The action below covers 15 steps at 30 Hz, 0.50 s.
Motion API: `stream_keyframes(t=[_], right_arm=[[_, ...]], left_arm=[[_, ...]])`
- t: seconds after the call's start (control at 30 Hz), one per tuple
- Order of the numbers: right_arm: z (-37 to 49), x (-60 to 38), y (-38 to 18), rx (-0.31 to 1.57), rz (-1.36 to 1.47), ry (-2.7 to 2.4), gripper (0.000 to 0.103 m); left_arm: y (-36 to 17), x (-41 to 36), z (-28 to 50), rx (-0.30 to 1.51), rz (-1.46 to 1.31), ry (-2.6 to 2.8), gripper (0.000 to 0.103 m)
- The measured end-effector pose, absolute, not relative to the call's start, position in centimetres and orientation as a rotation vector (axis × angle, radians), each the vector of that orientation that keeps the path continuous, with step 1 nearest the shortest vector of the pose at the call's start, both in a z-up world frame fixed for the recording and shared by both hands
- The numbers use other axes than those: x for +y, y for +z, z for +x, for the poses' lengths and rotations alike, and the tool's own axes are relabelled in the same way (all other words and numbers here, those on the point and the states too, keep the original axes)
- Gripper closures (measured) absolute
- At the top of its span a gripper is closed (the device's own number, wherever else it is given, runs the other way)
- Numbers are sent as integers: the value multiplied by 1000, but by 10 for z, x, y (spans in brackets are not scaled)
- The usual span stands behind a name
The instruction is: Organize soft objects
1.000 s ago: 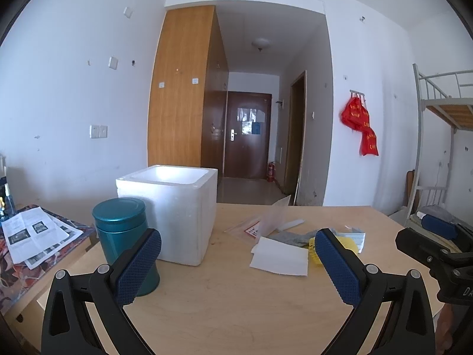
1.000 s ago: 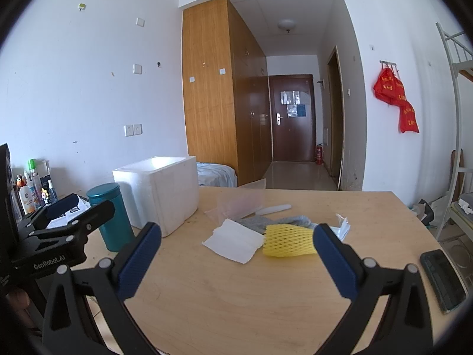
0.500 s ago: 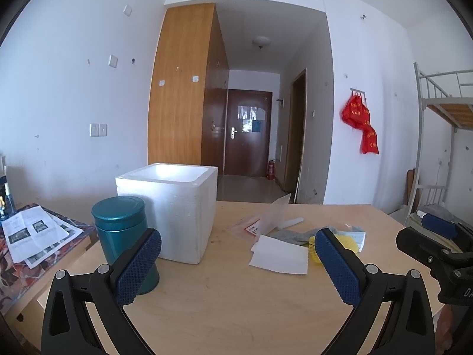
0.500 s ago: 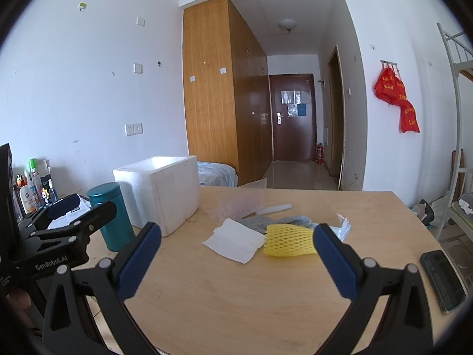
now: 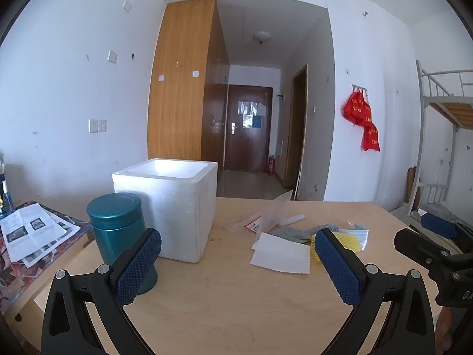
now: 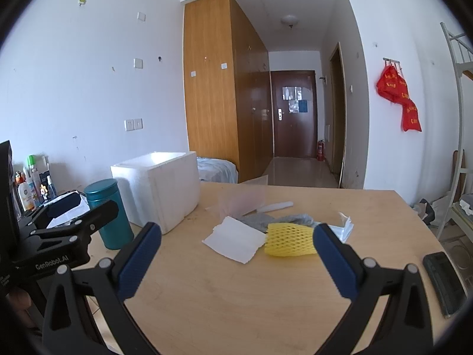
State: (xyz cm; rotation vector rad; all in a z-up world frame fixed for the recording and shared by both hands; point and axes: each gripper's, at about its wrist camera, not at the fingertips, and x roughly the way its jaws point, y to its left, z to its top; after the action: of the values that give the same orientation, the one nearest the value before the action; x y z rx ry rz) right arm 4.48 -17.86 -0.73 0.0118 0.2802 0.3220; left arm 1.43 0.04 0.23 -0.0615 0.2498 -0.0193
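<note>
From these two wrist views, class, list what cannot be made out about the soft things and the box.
- Foam box interior: both views, hidden by its own walls.
- Yellow foam net: left wrist view, mostly behind the left gripper finger.
- Grey cloth: right wrist view, partly under the white paper and net.
- Face mask: cut off by the right gripper.

On the wooden table sit one white foam box, one teal metal canister, one yellow foam net sleeve, one white folded tissue and one grey cloth.

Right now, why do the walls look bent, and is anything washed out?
Both views: fisheye lens bows the walls and darkens the corners. Left wrist view: daylight blows out the foam box rim. Right wrist view: the yellow foam net is sharp and evenly lit.
</note>
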Motion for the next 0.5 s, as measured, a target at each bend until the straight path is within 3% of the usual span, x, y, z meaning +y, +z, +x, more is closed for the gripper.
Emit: stream_keyframes(t=[0.5], right_arm=[[82, -182, -4, 346, 17, 326, 0]], left_arm=[[2, 1, 60, 325, -66, -31, 0]])
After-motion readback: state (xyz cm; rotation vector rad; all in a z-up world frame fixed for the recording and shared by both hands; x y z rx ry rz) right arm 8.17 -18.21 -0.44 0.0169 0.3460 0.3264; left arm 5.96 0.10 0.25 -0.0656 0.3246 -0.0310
